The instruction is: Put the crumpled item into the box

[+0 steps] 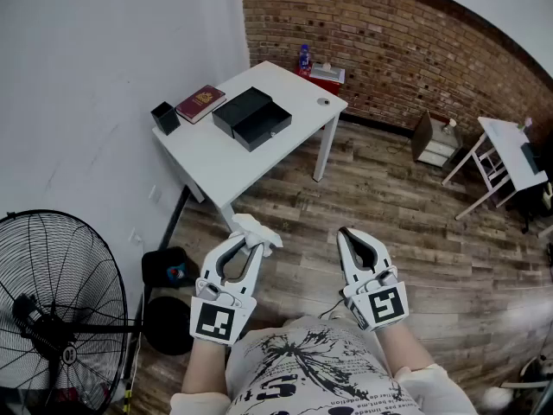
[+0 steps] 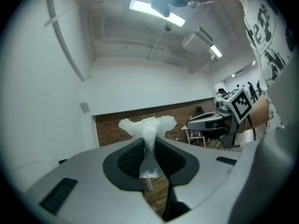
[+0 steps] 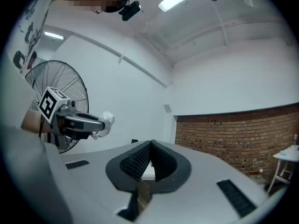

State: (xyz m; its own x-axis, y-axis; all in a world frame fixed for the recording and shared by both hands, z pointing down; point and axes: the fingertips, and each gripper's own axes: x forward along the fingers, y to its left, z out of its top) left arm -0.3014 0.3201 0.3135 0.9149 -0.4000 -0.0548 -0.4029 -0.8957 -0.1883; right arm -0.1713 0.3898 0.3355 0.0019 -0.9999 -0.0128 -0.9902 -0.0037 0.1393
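Left gripper (image 1: 245, 240) has its fingers clamped on the crumpled paper (image 1: 259, 230), well away from the black box (image 1: 252, 118) on the bench (image 1: 216, 158). Right gripper (image 1: 348, 235) has its fingers together, empty. Carry and drop remain.

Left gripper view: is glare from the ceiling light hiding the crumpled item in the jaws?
Left gripper view: no; the ceiling light glares only up top, and the crumpled item shows clearly between the jaws. Head view: evenly lit, the item sharp at the left gripper tip.

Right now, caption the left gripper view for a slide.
Left gripper pinching crumpled white paper, brick wall behind.
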